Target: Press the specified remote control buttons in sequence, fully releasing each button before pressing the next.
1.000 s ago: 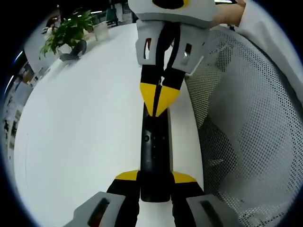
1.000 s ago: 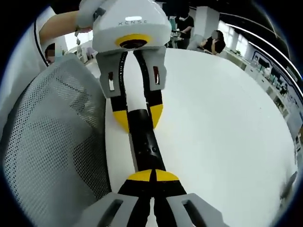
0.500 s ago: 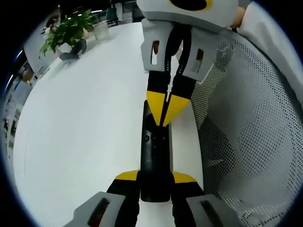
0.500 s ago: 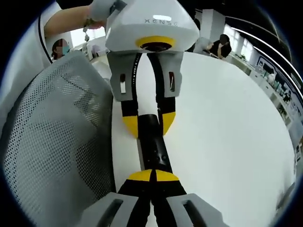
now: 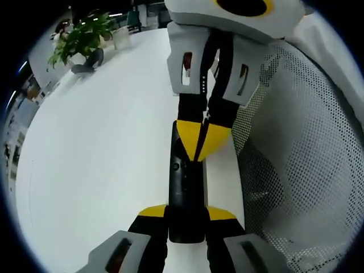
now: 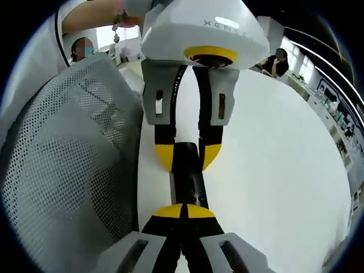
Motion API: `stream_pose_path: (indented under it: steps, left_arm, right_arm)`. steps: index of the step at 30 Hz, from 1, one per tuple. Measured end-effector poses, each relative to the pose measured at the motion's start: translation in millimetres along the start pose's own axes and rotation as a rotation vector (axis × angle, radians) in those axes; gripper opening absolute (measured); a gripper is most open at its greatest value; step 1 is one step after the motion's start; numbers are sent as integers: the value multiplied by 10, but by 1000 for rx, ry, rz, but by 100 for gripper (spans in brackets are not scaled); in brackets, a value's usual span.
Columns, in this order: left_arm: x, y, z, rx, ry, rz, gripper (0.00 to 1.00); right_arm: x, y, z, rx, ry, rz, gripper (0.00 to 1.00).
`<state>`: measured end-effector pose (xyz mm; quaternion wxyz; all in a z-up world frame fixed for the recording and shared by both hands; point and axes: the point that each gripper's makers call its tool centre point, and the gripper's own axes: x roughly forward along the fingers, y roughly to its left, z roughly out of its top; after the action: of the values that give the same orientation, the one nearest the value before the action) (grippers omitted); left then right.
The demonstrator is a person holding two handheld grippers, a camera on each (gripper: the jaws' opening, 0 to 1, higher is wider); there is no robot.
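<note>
A black remote control point(image 5: 185, 190) lies lengthwise over the white table point(image 5: 102, 148). My left gripper point(image 5: 186, 213) is shut on its near end, one yellow fingertip on each side. My right gripper point(image 5: 199, 152) comes down from the top of the left gripper view, shut, with its yellow tips together over the remote's upper face near a small round button. In the right gripper view, my right gripper point(image 6: 183, 211) is shut at the bottom, tips against the remote point(image 6: 190, 185). The left gripper point(image 6: 186, 158) clasps the remote's far end there.
A grey mesh chair back point(image 5: 301, 170) stands close beside the table edge, also in the right gripper view point(image 6: 62, 170). A potted plant point(image 5: 82, 37) sits at the far end of the table. People sit in the background point(image 6: 278, 60).
The right gripper has slid along the remote toward the left gripper, so the two stand closer. The left gripper's hold on the remote is unchanged.
</note>
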<state>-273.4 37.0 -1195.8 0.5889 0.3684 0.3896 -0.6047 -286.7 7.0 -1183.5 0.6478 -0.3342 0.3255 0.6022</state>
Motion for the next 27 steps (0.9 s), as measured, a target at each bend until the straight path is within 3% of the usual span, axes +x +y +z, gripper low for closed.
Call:
stream_pose_path:
  steps: [4, 15, 20, 23, 27]
  left_arm:
    - [-1, 0, -2, -4, -8, -2, 23]
    - [-2, -3, -1, -1, -9, -8, 23]
    - [-4, -3, 0, 1, -14, -8, 23]
    - [-1, -4, 1, 2, -10, -7, 23]
    - [-1, -6, 1, 1, -10, -7, 23]
  right_arm:
    - [30, 26, 37, -40, 12, 8, 0]
    - [67, 46, 37, -3, 50, -3, 0]
    - [35, 33, 57, 129, -13, 20, 0]
    - [-21, -75, 60, 108, -8, -31, 0]
    - [-3, -128, 11, 123, 12, -35, 0]
